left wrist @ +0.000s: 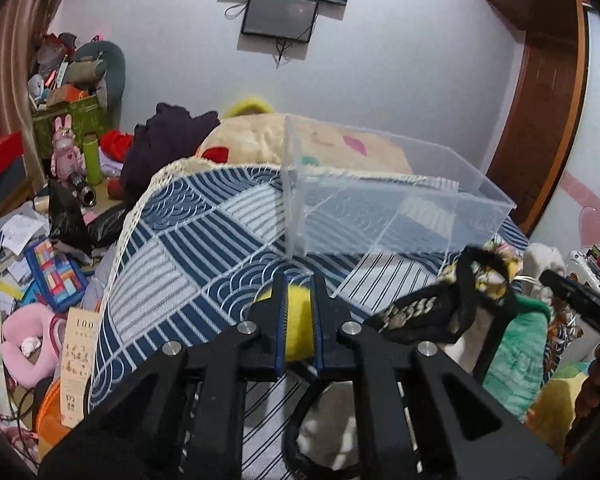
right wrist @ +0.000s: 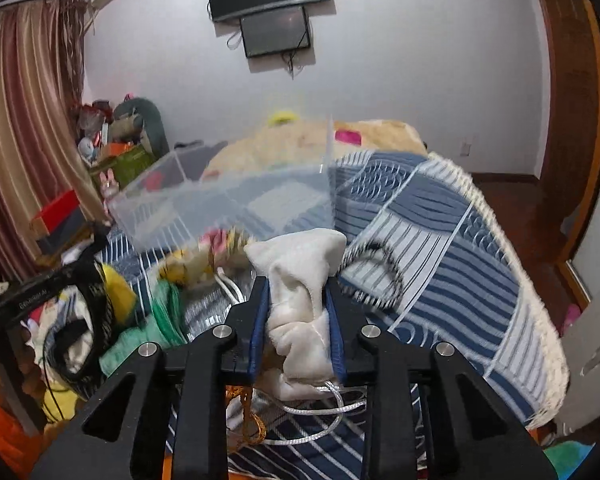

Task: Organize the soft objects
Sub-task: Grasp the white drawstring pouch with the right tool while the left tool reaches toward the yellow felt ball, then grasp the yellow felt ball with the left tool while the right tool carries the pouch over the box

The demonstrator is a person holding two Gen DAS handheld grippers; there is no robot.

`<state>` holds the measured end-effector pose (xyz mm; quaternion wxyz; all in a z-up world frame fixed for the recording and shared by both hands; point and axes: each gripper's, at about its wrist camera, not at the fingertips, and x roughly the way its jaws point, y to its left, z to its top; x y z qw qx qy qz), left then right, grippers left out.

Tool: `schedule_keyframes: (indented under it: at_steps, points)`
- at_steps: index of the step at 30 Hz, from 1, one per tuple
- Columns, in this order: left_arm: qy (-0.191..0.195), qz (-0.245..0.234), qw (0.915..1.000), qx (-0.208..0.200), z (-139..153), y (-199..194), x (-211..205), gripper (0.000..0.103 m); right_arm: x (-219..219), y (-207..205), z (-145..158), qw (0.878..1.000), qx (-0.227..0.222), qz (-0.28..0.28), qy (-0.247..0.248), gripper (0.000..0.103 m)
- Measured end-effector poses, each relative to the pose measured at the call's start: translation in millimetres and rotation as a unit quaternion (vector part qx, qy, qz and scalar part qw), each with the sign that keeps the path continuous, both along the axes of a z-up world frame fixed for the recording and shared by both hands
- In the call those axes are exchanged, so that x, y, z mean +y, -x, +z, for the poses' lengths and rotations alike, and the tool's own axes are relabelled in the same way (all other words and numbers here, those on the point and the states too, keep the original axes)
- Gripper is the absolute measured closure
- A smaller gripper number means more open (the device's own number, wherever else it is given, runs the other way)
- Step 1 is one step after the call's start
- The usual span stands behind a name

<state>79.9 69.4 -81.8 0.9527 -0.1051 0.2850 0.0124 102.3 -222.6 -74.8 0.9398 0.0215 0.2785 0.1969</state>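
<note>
Right now both hands are loaded: the left gripper (left wrist: 298,320) is pinched tight on a yellow soft piece (left wrist: 296,328), and the right gripper (right wrist: 298,320) is clamped around a cream cloth pouch (right wrist: 300,276) whose white cord (right wrist: 320,404) trails underneath. The clear plastic box (left wrist: 400,200) sits just ahead on the blue patterned bedspread (left wrist: 188,240), apparently empty. A heap of other soft things (left wrist: 480,292) lies beside it. To my eye, the sensible move is to lift each piece over the near wall, let go only once it is inside, and watch that cord doesn't snag the rim.
</note>
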Motion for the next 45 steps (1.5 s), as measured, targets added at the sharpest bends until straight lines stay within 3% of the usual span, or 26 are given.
schedule_keyframes:
  at_steps: [7, 8, 10, 11, 12, 18, 19, 20, 21, 26, 39, 45]
  points:
    - [-0.02, -0.008, 0.9997, -0.009, 13, 3, -4, 0.092, -2, 4, 26, 0.999, -0.043, -0.001, -0.001, 0.079]
    - [-0.022, -0.009, 0.9997, -0.002, 12, 2, -4, 0.087, -2, 4, 28, 0.999, -0.044, 0.0, -0.002, 0.079]
    - [-0.024, -0.007, 0.9997, 0.006, 8, 2, -4, 0.067, -2, 2, 27, 0.999, -0.043, 0.001, -0.005, 0.079]
    - [-0.025, -0.005, 0.9996, 0.009, 5, 2, -3, 0.051, -1, 1, 26, 0.999, -0.04, 0.003, -0.005, 0.079]
    - [-0.023, -0.003, 0.9996, 0.013, 1, 2, -3, 0.043, 0, 1, 24, 0.999, -0.037, 0.004, -0.004, 0.079]
    - [0.001, -0.008, 0.9991, 0.041, -18, -8, 3, 0.044, 4, -2, 18, 1.0, -0.023, 0.01, -0.002, 0.079]
    - [0.011, -0.011, 0.9989, 0.043, -20, -9, 5, 0.047, 4, -2, 18, 1.0, -0.022, 0.011, -0.004, 0.079]
    - [0.028, -0.017, 0.9984, 0.047, -23, -11, 8, 0.059, 4, -3, 17, 1.0, -0.02, 0.012, -0.007, 0.079]
    - [0.034, -0.02, 0.998, 0.05, -25, -13, 10, 0.061, 4, -3, 17, 1.0, -0.02, 0.013, -0.008, 0.079]
    - [0.021, -0.021, 0.9988, 0.038, -24, -11, 7, 0.062, 5, -5, 20, 1.0, -0.022, 0.014, -0.006, 0.079]
    - [-0.016, -0.034, 0.9974, -0.062, 56, -26, -7, 0.062, 18, -32, 55, 0.998, -0.064, 0.013, -0.005, 0.079]
    - [-0.04, -0.045, 0.9952, -0.078, 80, -46, -15, 0.062, 35, -56, 70, 0.996, -0.085, 0.008, 0.01, 0.079]
